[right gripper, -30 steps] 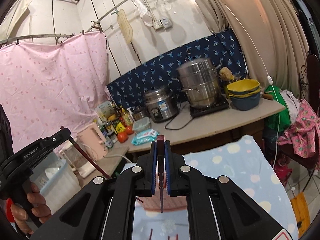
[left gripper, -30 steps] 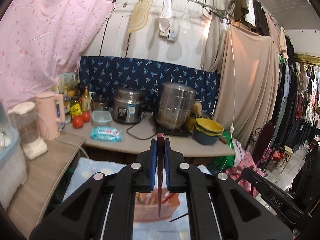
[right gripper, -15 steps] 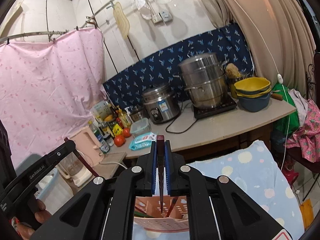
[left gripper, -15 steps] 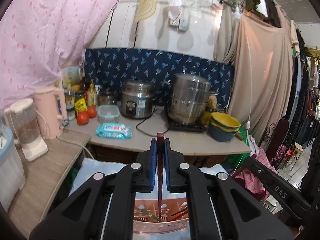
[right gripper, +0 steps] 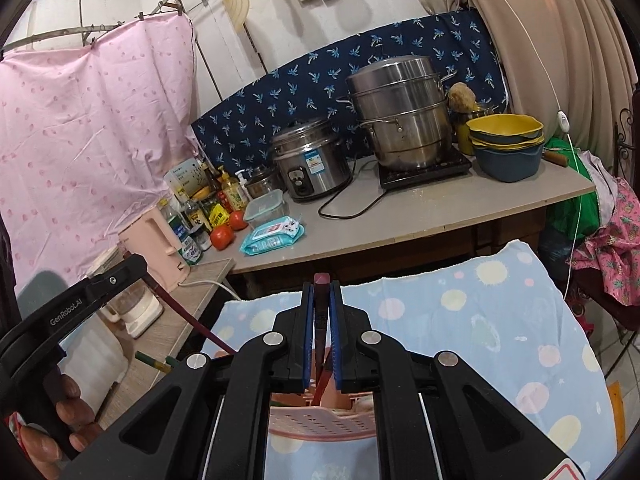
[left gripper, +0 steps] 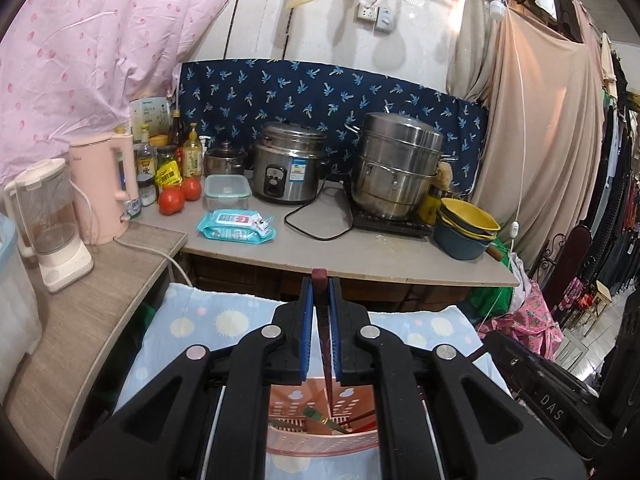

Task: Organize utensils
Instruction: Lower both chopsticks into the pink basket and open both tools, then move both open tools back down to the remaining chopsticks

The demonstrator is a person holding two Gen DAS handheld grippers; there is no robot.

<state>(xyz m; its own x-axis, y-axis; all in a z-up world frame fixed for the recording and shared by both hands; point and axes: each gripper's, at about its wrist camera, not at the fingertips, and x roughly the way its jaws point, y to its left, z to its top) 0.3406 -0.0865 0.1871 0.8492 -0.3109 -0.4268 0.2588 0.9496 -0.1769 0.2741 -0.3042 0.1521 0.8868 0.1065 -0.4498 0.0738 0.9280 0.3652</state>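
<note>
My left gripper (left gripper: pixel 320 294) is shut on a dark red chopstick (left gripper: pixel 320 277) held upright between its blue pads. The stick's lower end reaches down into a pink slotted utensil holder (left gripper: pixel 320 446) right under the jaws. A green-handled utensil (left gripper: pixel 316 418) and red chopsticks (left gripper: pixel 360 424) lie in the holder. My right gripper (right gripper: pixel 321 296) is shut on a second dark red chopstick (right gripper: pixel 321 279), which also points down into the pink holder (right gripper: pixel 320 424). In the right wrist view the left gripper (right gripper: pixel 80 308) stands at the left with its chopstick (right gripper: pixel 192 320) slanting toward the holder.
The holder sits on a light blue dotted cloth (right gripper: pixel 500 320). Behind it a counter (left gripper: pixel 360 256) carries a rice cooker (left gripper: pixel 290 172), a steel steamer pot (left gripper: pixel 396 168), stacked bowls (left gripper: pixel 466 228), a wipes pack (left gripper: pixel 236 226), tomatoes (left gripper: pixel 172 202), a pink kettle (left gripper: pixel 106 188) and a blender (left gripper: pixel 48 220).
Both grippers have sunk and moved forward, each with its chopstick. The pink holder has come up into view beneath the jaws, and the chopstick tips now reach into it.
</note>
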